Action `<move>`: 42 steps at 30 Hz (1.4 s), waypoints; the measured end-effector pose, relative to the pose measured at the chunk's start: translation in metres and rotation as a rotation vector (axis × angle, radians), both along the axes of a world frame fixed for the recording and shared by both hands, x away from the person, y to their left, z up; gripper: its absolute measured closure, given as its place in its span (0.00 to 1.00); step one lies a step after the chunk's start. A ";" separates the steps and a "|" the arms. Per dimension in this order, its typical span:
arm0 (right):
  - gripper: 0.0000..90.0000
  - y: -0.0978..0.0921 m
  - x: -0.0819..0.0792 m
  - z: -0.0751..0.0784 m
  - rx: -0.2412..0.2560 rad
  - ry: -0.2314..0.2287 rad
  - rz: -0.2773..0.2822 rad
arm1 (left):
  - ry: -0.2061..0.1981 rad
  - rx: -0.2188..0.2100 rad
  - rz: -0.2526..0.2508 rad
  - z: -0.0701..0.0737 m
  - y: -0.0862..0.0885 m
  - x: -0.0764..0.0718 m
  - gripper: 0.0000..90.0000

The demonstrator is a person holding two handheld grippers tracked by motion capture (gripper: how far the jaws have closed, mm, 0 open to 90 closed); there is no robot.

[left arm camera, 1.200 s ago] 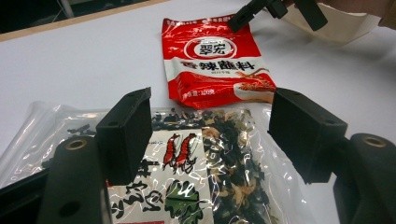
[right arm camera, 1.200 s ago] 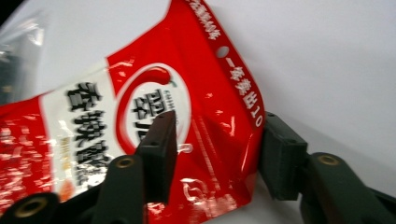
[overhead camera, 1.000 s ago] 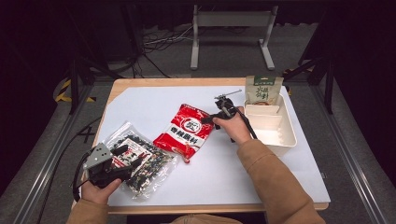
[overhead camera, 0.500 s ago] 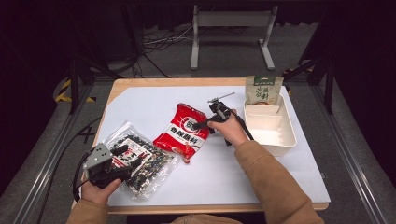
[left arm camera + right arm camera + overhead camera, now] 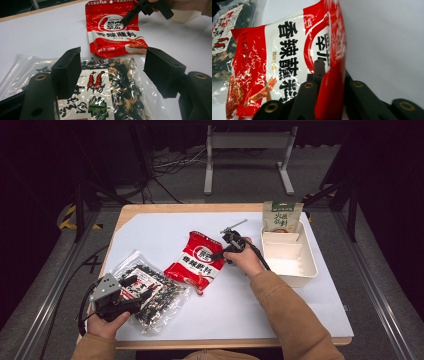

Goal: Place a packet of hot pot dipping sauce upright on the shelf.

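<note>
A red seasoning packet (image 5: 196, 263) lies mid-table. My right gripper (image 5: 220, 253) is shut on its right edge, and in the right gripper view the pinched edge of the red packet (image 5: 274, 57) stands up between the jaws of the right gripper (image 5: 329, 75). A clear bag of dark dried seaweed mix (image 5: 156, 294) lies at the front left. My left gripper (image 5: 134, 287) rests over it, open. In the left gripper view the left gripper (image 5: 112, 65) straddles the clear bag (image 5: 110, 87) with nothing clamped, and the red packet (image 5: 113, 35) lies beyond it.
A white divided tray (image 5: 300, 270) sits at the table's right side, with a green packet (image 5: 282, 216) leaning upright at its far end. The white table cover (image 5: 155, 232) is bare at the back left. Cables trail from both grippers.
My right gripper has moved slightly left and nearer along the red packet's right edge, and that edge is now lifted. The left gripper has stayed over the clear bag.
</note>
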State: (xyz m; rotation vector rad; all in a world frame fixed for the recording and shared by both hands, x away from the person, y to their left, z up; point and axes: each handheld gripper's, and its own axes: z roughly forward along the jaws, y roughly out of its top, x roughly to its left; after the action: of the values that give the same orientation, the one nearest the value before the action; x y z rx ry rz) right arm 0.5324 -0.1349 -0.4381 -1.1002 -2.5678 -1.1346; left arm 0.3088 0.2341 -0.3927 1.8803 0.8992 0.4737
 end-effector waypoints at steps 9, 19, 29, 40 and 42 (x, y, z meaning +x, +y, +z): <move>0.99 0.001 -0.003 0.009 -0.017 -0.030 0.005 | 0.000 -0.002 0.001 0.000 0.000 0.000 0.34; 0.99 -0.004 -0.010 0.043 0.023 -0.105 -0.002 | 0.006 -0.007 0.006 0.000 0.000 0.000 0.34; 0.99 0.004 -0.027 0.077 0.039 -0.214 0.057 | 0.003 -0.005 0.002 0.000 0.000 0.000 0.34; 0.99 0.019 -0.053 0.119 0.013 -0.377 0.163 | 0.006 -0.007 0.005 0.000 0.000 0.000 0.34; 0.99 0.019 -0.056 0.125 0.005 -0.406 0.177 | 0.006 -0.007 0.005 0.000 0.000 0.000 0.34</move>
State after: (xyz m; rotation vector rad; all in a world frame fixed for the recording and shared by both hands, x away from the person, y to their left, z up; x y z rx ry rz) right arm 0.4761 -0.1157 -0.3127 -0.6771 -2.8826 -1.4403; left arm 0.3084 0.2341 -0.3926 1.8750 0.9081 0.4677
